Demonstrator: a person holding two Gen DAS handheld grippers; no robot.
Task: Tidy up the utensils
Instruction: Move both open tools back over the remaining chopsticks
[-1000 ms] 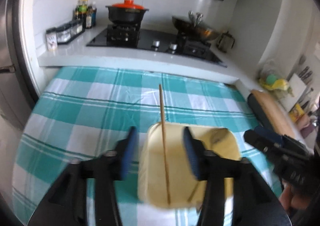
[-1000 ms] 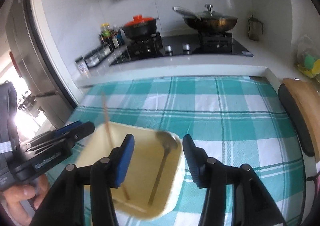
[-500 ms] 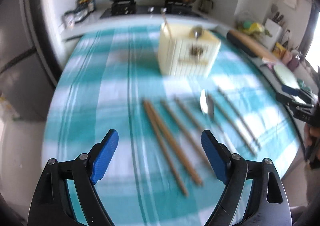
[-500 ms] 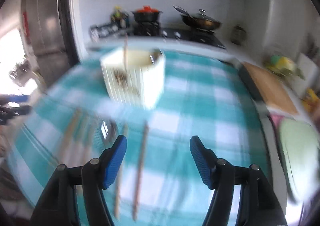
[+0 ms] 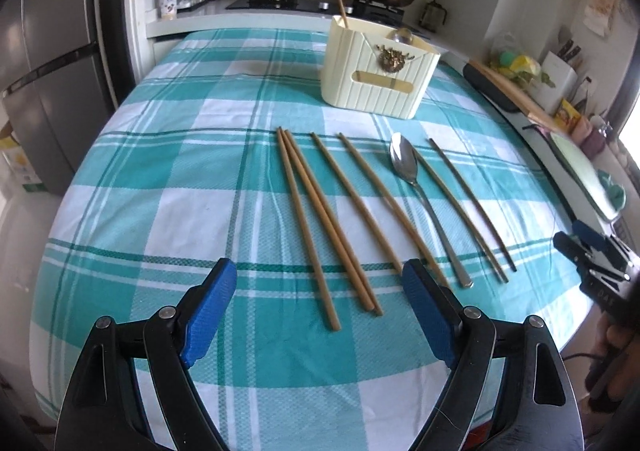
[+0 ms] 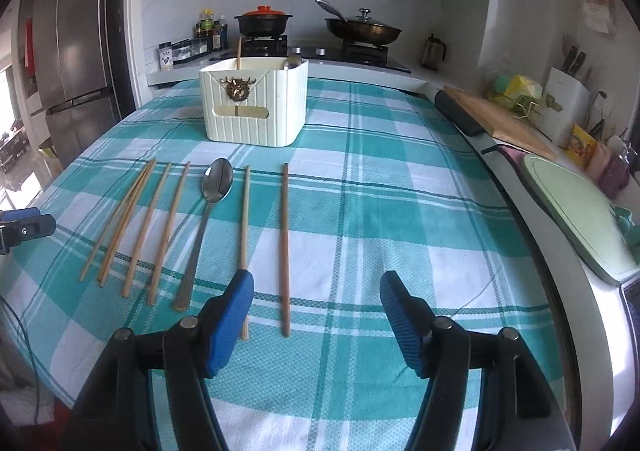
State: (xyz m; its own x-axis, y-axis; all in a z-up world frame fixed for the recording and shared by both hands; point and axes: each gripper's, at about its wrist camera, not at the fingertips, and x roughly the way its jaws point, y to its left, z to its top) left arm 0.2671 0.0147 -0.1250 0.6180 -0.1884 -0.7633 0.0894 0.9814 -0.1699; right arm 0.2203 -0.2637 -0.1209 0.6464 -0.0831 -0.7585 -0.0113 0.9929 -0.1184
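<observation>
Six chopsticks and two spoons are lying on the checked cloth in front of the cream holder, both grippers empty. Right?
Not quite: only one spoon lies on the cloth, as the right wrist view shows. Six chopsticks lie before the holder; left gripper and right gripper are empty.

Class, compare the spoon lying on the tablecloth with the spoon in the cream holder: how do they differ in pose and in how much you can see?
The spoon on the cloth lies flat; the spoon in the holder stands up. The lying one shows bowl and handle whole; the standing one shows only its top above the holder rim. The lying one sits between chopsticks. Both are shiny metal.
</observation>
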